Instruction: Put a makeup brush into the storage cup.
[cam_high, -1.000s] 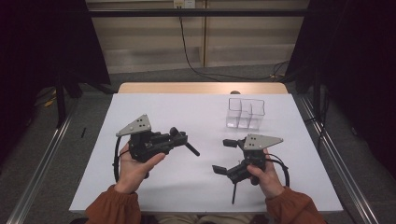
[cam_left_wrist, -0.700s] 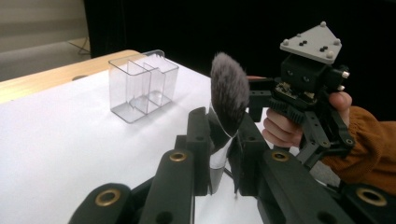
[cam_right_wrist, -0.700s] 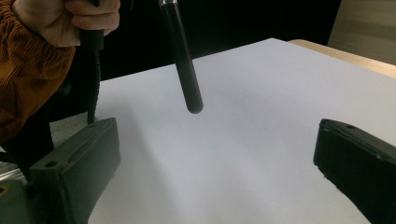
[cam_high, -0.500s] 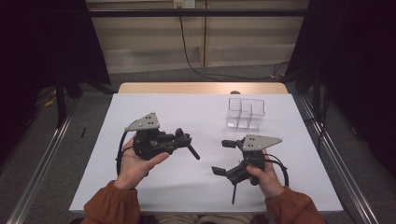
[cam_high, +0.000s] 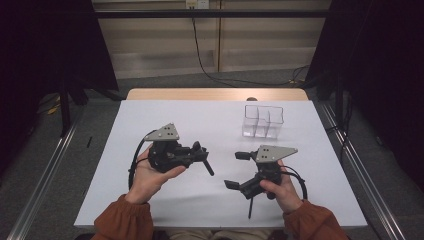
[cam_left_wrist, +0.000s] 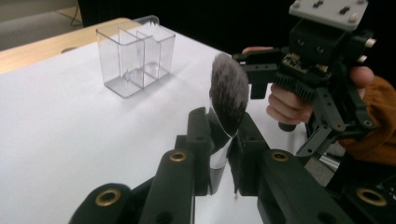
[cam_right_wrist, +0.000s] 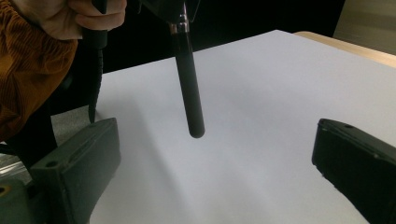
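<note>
A make-up brush with a dark handle (cam_high: 208, 166) and a grey bristle head (cam_left_wrist: 229, 92) is held by my left gripper (cam_high: 201, 153), which is shut on its ferrule. The gripper hangs above the white table left of centre, and the handle slants down to the right. In the left gripper view the bristles stand up between the jaws. My right gripper (cam_high: 237, 170) is open at the front right, its jaws wide apart and facing the brush. In the right gripper view the handle's tip (cam_right_wrist: 195, 126) hangs just beyond the open jaws, apart from them.
A clear plastic organizer (cam_high: 263, 121) with several compartments stands at the back right of the white table (cam_high: 150, 115); in the left gripper view it (cam_left_wrist: 133, 60) is ahead to the left. A wooden strip (cam_high: 215, 94) borders the far edge. Cables trail from both grippers.
My left gripper has carried the brush to the right and a little nearer, toward the right gripper. The right gripper has stayed in place, open.
</note>
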